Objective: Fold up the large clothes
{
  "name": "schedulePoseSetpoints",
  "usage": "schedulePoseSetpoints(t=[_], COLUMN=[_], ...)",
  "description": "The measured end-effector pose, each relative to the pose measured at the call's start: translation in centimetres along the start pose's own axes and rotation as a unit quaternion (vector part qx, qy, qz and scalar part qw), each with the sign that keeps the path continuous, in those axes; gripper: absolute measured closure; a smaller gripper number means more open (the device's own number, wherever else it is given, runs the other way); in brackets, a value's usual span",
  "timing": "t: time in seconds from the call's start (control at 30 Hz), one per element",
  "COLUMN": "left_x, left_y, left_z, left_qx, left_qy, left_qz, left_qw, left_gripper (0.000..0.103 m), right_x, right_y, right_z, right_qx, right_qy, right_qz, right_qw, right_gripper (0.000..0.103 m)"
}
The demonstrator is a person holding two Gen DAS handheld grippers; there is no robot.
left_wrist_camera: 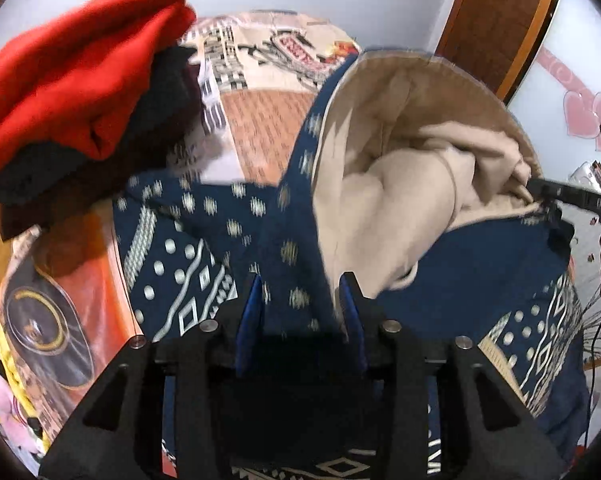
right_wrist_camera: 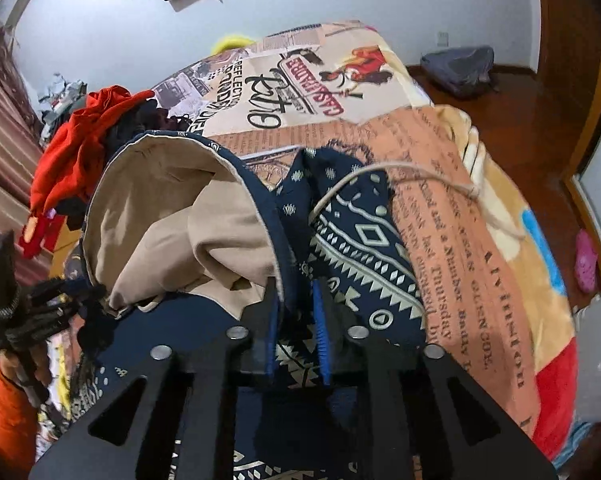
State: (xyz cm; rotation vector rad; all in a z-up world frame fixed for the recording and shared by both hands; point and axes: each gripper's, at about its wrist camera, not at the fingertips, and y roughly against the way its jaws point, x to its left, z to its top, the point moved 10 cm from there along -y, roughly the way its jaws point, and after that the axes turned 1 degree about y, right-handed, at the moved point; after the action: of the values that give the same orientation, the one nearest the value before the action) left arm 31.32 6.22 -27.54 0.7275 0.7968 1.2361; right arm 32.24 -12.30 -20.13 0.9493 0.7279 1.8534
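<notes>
Navy hooded garment with a cream geometric print (left_wrist_camera: 220,240) lies spread on a bed covered by a newspaper-print bedspread in tan, cream and orange (left_wrist_camera: 260,132), directly under both grippers. Its hood (right_wrist_camera: 236,176) stands open like a pouch, navy outside and beige inside, and holds only its own beige lining (left_wrist_camera: 380,200), bunched in soft folds. A pale drawcord (right_wrist_camera: 380,168) trails from the neck across the patterned cloth onto the bedspread

The left gripper (left_wrist_camera: 302,280) points down at the garment with its blue-padded jaws apart; navy cloth lies below and between them, but the pads do not press on it, so it is released. The right gripper (right_wrist_camera: 296,284) stands at the hood's rim with its jaws a little apart; the navy hem runs between them beside one pad, and the other pad is clear of it, so nothing is grasped

Beyond the hood sits a pile of clothes, a crumpled red one (left_wrist_camera: 80,60) on top of dark ones (left_wrist_camera: 60,168). On the wooden floor past the bed rests a grey-blue bag (right_wrist_camera: 458,66), closed, its contents hidden
</notes>
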Motion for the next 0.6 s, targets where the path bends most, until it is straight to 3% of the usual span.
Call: schedulePoseSetpoints(t=[0.1, 0.23, 0.6], left_x=[0.0, -0.4, -0.3], left_y=[0.7, 0.7, -3.5], left_z=[1.6, 4.3, 7.8], left_qx=[-0.02, -0.031, -0.013], left_qy=[0.007, 0.005, 0.025], left_qz=[0.002, -0.005, 0.004], left_qw=[0.9998, 0.9995, 0.9996], left_gripper=[0.056, 0.053, 0.05], right_x=[0.6, 1.3, 3.4], right_y=[0.5, 0.7, -2.8], right_z=[0.6, 2.0, 4.9], right_qx=[-0.008, -0.023, -0.02], right_qy=[0.017, 0.033, 0.057], right_qz=[-0.007, -0.016, -0.008], right_qw=[1.0, 0.999, 0.998], right_gripper=[0.079, 0.059, 0.055])
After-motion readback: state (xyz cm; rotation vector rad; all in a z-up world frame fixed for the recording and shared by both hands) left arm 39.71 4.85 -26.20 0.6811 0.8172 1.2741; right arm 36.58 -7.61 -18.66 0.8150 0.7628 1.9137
